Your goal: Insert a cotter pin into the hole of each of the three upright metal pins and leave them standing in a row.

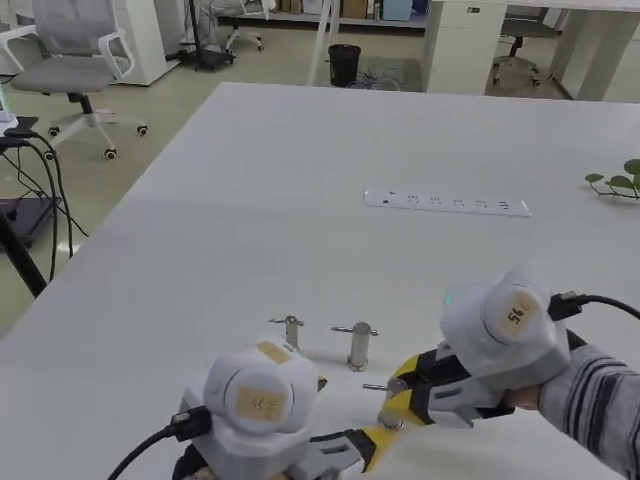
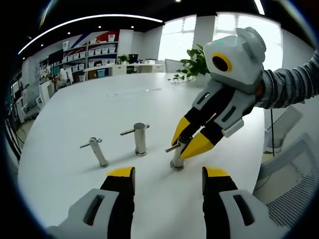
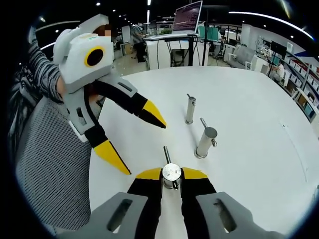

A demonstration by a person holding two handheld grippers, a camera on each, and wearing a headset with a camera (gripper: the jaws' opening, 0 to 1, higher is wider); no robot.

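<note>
Two grippers: both low over the white table (image 1: 300,180), tips facing each other around the pin closest to the person
right gripper (image 3: 171,175): jaws squeezed right in on the top of the near pin (image 2: 177,160), one yellow tip on each side of it; striped sleeve (image 1: 595,400) behind it
left gripper (image 2: 168,173): jaws spread wide with nothing between them, tips just short of the near pin and not touching it
near pin looks: short shiny steel cylinder with a flat round cap, standing upright on the table
cotter pin (image 2: 172,148): thin rod poking out sideways just under that cap, right by the right gripper's tips
middle pin (image 2: 140,139): same steel look, upright, standing free near the gripped one; second cotter pin (image 2: 128,132) sticks out level near its top
far pin (image 2: 97,152): a bit slimmer-looking, upright in the head view, last in the line; third cotter pin (image 2: 85,145) goes across it near the top and shows on both sides
count: three metal pins, three cotter pins, so one per pin
layout: the three stand in a loose line, each apart from the next
further out: power strip (image 1: 447,203) lying flat well beyond the pins, plant (image 1: 620,183) leaves at the table's right side
off the table: office chair (image 1: 75,50) and a black bin (image 1: 344,63) on the floor
</note>
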